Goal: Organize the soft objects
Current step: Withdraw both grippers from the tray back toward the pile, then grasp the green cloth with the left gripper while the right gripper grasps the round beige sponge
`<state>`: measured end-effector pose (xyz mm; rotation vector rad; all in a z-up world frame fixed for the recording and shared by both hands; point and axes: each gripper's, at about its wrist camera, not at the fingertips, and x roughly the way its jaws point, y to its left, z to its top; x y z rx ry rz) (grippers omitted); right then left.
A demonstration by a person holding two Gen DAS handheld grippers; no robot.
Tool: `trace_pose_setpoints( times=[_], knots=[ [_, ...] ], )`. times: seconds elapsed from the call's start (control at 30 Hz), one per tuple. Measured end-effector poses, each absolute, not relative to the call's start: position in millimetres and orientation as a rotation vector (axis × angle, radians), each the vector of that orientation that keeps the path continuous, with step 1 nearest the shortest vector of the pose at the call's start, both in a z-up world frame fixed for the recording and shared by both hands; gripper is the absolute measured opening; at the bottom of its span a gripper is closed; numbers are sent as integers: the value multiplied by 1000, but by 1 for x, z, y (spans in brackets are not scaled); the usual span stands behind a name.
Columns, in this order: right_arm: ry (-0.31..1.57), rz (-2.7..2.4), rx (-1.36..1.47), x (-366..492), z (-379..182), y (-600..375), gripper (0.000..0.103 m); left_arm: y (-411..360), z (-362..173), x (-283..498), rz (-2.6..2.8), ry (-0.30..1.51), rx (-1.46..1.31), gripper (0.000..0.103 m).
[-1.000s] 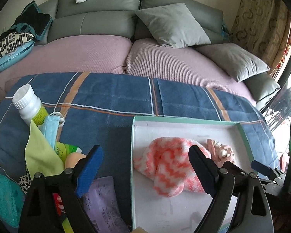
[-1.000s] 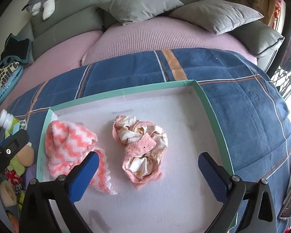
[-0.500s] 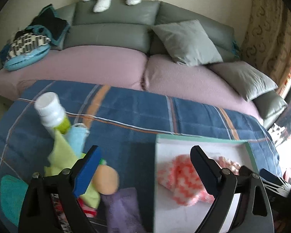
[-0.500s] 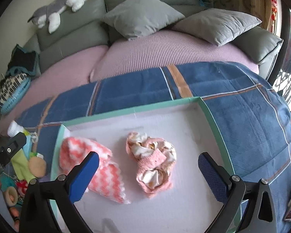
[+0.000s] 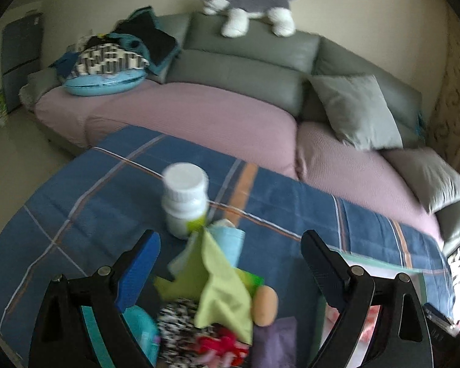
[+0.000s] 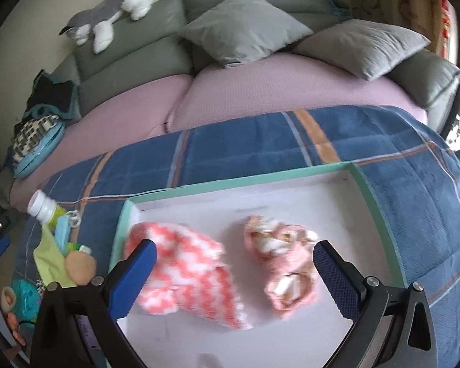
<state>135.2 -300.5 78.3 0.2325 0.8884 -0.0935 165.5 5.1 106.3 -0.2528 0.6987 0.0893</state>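
Your left gripper (image 5: 230,263) hangs spread wide over the green cloth (image 5: 222,291), empty. Your right gripper (image 6: 234,271) gapes too, the zigzag knit (image 6: 187,273) at 9 o'clock in the tray (image 6: 380,214).

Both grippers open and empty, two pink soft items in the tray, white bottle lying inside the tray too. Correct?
Not quite. The white bottle sits outside the tray, on the blue blanket to its left, as the right wrist view shows. The rest holds.
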Motion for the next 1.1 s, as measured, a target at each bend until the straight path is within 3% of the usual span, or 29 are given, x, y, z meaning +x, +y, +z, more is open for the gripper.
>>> trace_pose_setpoints(
  times=[0.5,0.7,0.97,1.1],
  knots=[
    [902,260,136,157,77,-176,102,49,108,166,134,746,-243,93],
    [948,324,127,163,60,-155,94,49,96,169,135,899,-205,93],
    [990,383,144,170,44,-141,77,54,93,164,139,933,-215,93],
    [1009,396,145,174,37,-134,75,50,85,172,125,955,-212,93]
  ],
)
